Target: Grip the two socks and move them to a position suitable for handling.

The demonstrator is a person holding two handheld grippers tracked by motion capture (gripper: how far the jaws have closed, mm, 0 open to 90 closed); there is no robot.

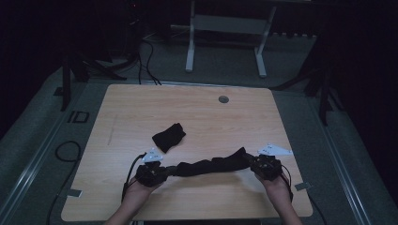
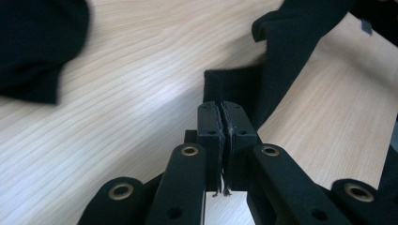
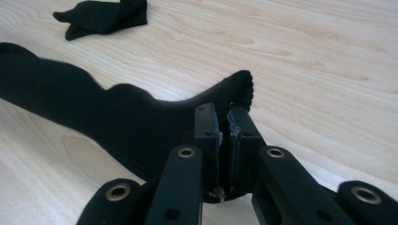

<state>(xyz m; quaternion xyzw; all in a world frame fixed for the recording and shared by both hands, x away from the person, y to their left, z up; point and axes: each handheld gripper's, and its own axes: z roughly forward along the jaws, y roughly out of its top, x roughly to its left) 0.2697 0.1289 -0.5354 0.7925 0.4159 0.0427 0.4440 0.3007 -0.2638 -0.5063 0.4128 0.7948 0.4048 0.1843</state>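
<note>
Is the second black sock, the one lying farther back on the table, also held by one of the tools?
No: in the high view the folded sock lies alone on the table, apart from both tools.

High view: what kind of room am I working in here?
Probably a dim lab or recording room: a bare wooden table, cables on the grey floor, and a white desk frame behind.

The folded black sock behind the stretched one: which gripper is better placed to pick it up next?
Left, probably. The folded sock lies just beyond the left gripper, far from the right gripper. Both are shut on the stretched sock, so the left must release first.
</note>
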